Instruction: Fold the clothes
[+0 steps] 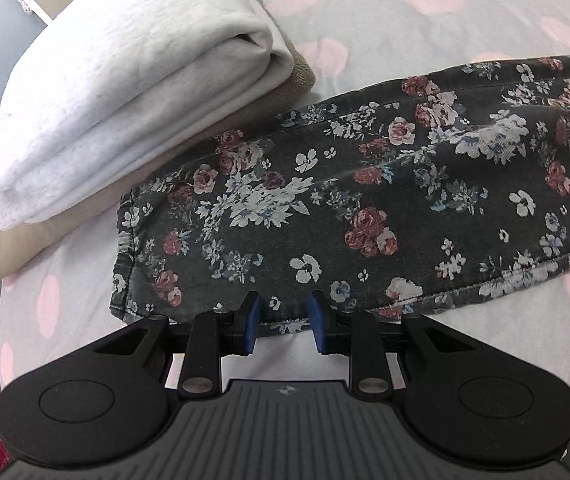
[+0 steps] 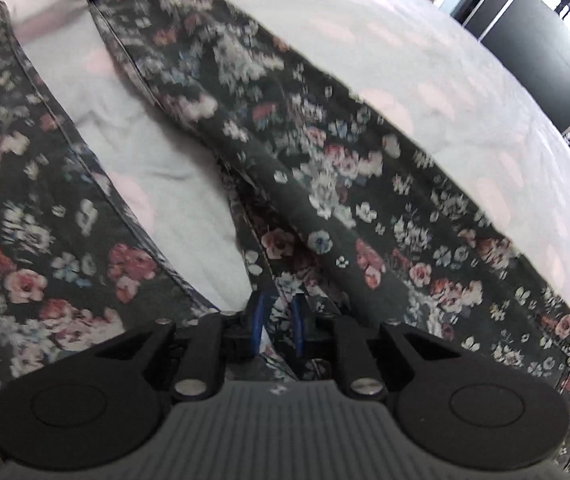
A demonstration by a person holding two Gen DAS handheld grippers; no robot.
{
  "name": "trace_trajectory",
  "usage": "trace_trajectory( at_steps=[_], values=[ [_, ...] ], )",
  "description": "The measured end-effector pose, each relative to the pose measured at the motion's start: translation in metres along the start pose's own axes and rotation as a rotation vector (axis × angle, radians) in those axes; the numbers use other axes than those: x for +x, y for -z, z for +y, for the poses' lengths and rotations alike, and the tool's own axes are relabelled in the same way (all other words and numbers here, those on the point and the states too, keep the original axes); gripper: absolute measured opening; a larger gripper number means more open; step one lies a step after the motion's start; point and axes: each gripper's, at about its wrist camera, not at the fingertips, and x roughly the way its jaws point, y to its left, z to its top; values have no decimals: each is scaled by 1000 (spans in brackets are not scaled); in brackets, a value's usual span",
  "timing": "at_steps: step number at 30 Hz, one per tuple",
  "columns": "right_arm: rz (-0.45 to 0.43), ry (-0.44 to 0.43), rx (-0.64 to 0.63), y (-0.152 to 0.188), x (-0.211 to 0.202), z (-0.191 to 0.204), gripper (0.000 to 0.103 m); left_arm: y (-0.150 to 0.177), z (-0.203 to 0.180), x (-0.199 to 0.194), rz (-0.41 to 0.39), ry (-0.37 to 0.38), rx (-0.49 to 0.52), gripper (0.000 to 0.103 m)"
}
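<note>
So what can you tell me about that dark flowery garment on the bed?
The dark grey floral-print trousers look like stretchy denim, patterned with red, pink and white flowers. They lie flat on the pink-spotted sheet, legs spread apart. The left gripper straddles one leg's hem edge; the right gripper pinches fabric near the crotch.
</note>
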Motion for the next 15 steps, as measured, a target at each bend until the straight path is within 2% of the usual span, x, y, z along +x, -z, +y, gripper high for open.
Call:
trace_trajectory(
  at_steps=[2,3,5,9,13,15],
  values=[
    [18,-1,11,0,8,-1,17,0,3,1,2,6,-14,24],
    [18,-7,17,-1,8,-1,13,0,5,1,2,8,-20,24],
    [18,-18,28,-1,8,-3,1,0,6,2,4,9,-26,24],
    [-2,-98,19,1,-10,-7,0,0,7,0,5,5,-33,25],
    [46,-218,-49,16,-25,-2,0,0,11,-1,18,-8,-59,26],
    [56,-234,-63,20,-27,2,0,-1,14,-2,28,-19,-68,26]
  ],
)
